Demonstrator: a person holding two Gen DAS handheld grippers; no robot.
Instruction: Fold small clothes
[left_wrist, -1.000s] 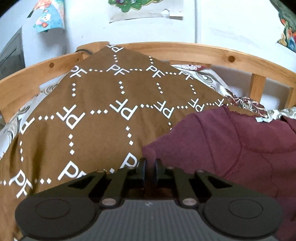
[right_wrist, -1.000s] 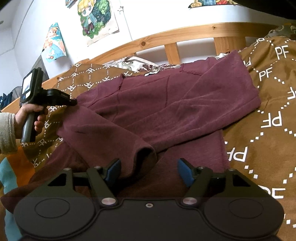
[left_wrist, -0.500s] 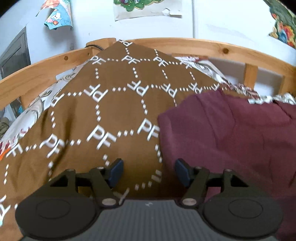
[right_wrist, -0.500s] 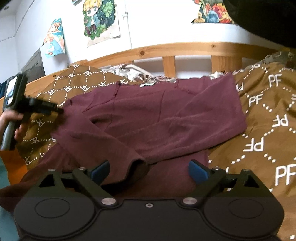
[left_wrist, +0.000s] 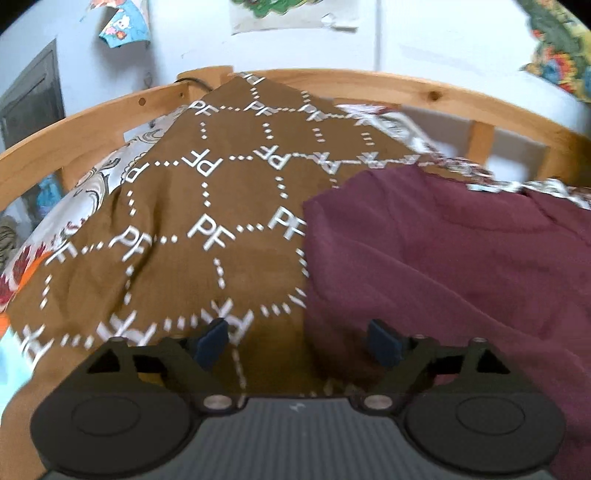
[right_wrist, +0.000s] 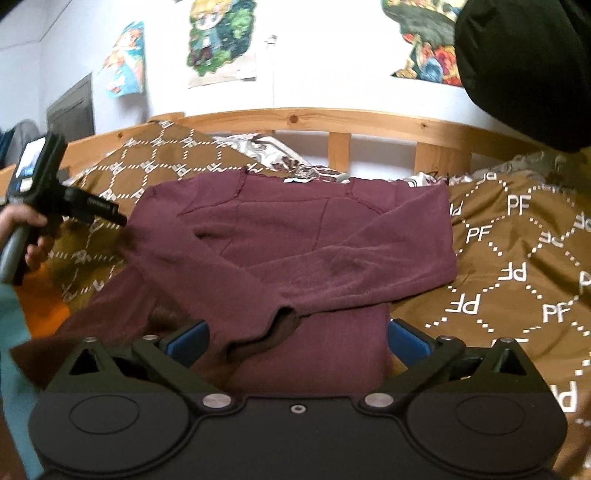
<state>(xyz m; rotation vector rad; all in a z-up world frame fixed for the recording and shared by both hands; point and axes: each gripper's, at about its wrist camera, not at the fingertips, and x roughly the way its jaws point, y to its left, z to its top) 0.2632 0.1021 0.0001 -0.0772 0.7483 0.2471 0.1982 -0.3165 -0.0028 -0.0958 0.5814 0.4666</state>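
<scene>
A maroon long-sleeved top (right_wrist: 295, 236) lies flat on a brown blanket (right_wrist: 517, 266) printed with white "PF" marks. Both sleeves are folded across its front, and one cuff (right_wrist: 273, 325) lies near me. My right gripper (right_wrist: 297, 339) is open and empty, just above the top's near hem. My left gripper (left_wrist: 301, 341) is open and empty over the blanket at the top's left edge (left_wrist: 443, 266). In the right wrist view the left gripper (right_wrist: 110, 216) shows beside the top's left shoulder, held by a hand.
A wooden bed rail (right_wrist: 332, 122) runs behind the blanket (left_wrist: 207, 206). A patterned pillow (right_wrist: 266, 147) lies under the rail. Posters (right_wrist: 218, 40) hang on the white wall. A dark object (right_wrist: 524, 66) hangs at the upper right. Orange and teal cloth (right_wrist: 37, 310) lies at the left.
My left gripper has let go of the sleeve, opened, and pulled back to the left off the top. My right gripper has opened wider and drawn back a little.
</scene>
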